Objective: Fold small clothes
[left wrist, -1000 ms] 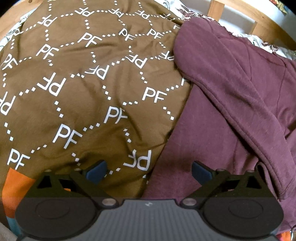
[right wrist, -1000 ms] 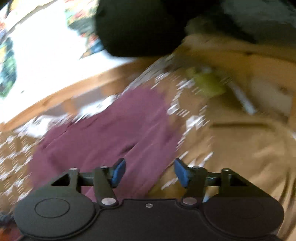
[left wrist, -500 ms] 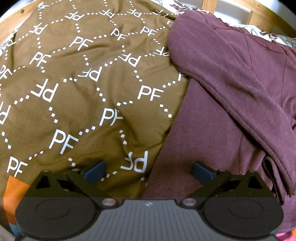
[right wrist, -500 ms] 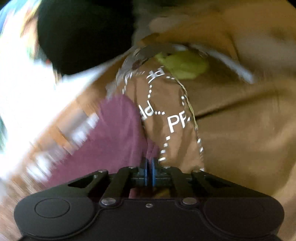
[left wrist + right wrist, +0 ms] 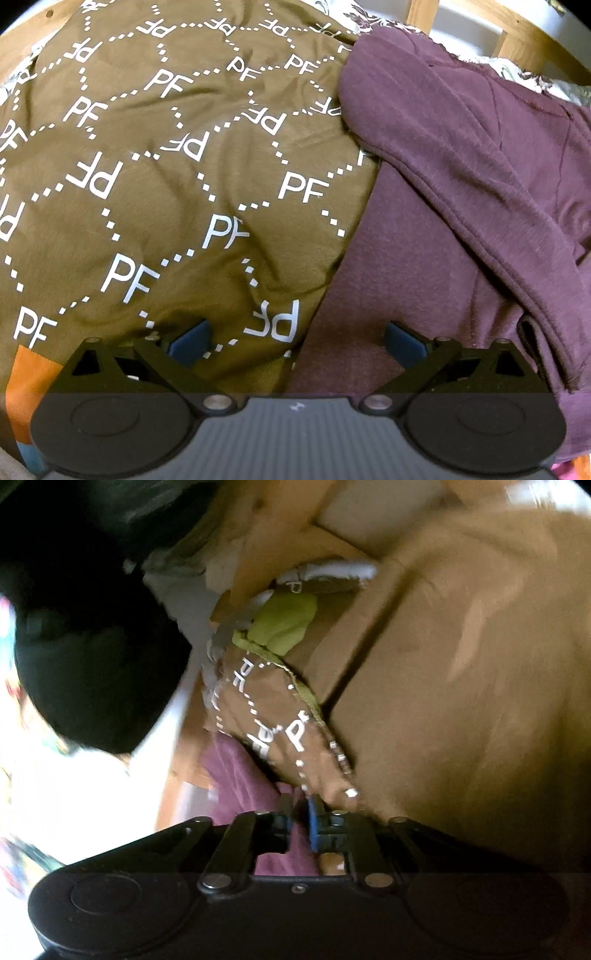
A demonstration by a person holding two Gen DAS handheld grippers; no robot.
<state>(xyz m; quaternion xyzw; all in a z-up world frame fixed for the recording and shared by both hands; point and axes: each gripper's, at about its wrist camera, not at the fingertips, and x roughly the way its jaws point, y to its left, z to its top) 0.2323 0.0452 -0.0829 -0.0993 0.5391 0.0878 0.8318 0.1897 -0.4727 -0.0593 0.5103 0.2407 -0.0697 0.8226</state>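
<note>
The right gripper (image 5: 299, 814) has a narrow gap between its blue pads, its jaws having just been opening a little, with maroon cloth showing in the gap; whether the pads press on it I cannot tell through the blur. The left gripper (image 5: 295, 341) hangs wide open, gripping nothing, one pad over the brown printed garment with white "PF" lettering (image 5: 177, 192) and one over the maroon knit top (image 5: 461, 206). The two garments lie side by side and touching, the maroon top's sleeve thrown across its own body.

Neither garment looks folded: both are rumpled and spread, so I judge the folding barely begun.

Around them are a wooden frame (image 5: 421, 11), patterned bedding at the edges, a lime-green cloth (image 5: 284, 624) and a large dark blurred shape (image 5: 85, 657), unidentifiable. The overlapping edges could hinder a clean fold.
</note>
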